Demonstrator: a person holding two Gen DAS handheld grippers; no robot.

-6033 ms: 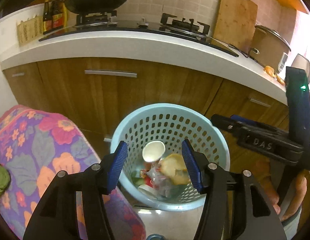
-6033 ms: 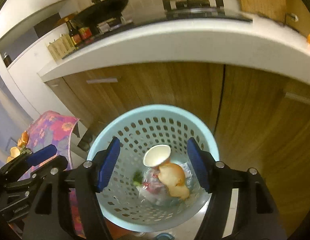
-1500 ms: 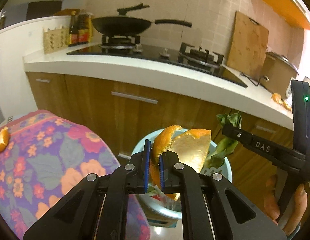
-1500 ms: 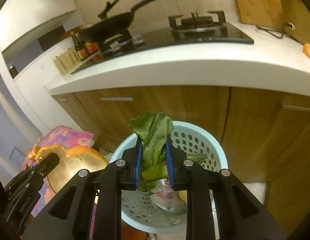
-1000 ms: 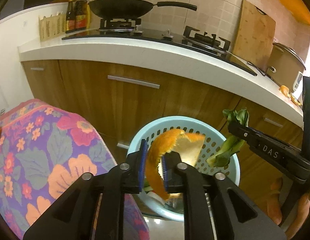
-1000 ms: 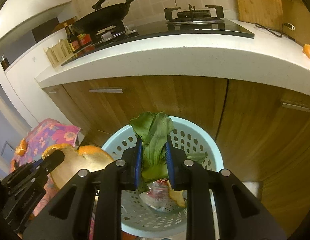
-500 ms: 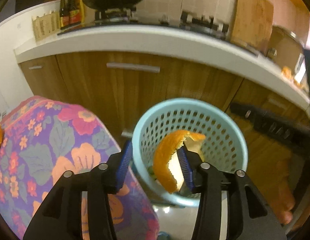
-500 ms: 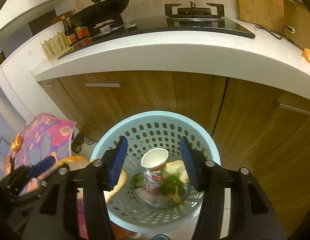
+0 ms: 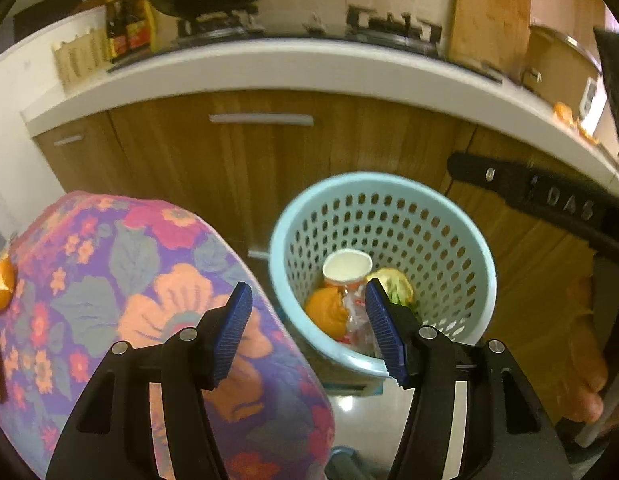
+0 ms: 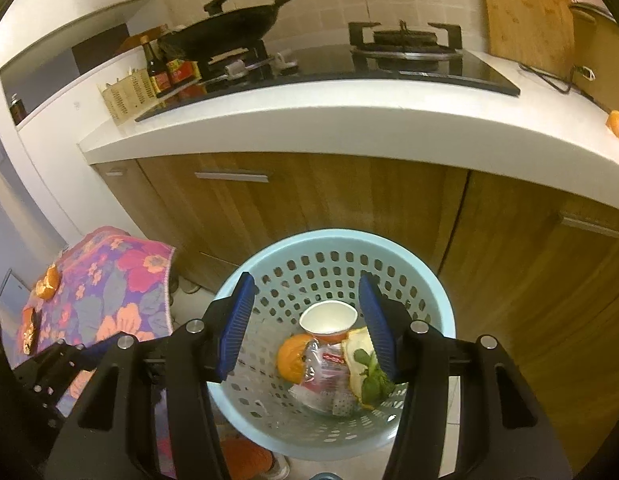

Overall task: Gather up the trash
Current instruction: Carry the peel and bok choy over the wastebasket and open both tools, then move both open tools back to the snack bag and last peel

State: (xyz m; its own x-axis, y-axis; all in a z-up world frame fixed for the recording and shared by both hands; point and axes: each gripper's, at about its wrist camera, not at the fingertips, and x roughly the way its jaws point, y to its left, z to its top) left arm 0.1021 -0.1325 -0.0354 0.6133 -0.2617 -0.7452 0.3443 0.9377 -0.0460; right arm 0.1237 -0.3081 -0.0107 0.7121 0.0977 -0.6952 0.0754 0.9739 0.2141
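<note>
Now your left tongs [image 9: 309,330] are opening, empty, above the basket [image 9: 479,280]. Your right tongs [image 10: 305,330] gape empty too.

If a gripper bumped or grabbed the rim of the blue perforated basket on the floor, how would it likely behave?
The blue basket looks like thin perforated plastic, so it is probably light and its rim may flex under a pinch. It holds only light scraps such as a paper cup and an orange peel, so a push would likely slide it on the glossy floor. Its narrower bottom suggests it could tip.
</note>
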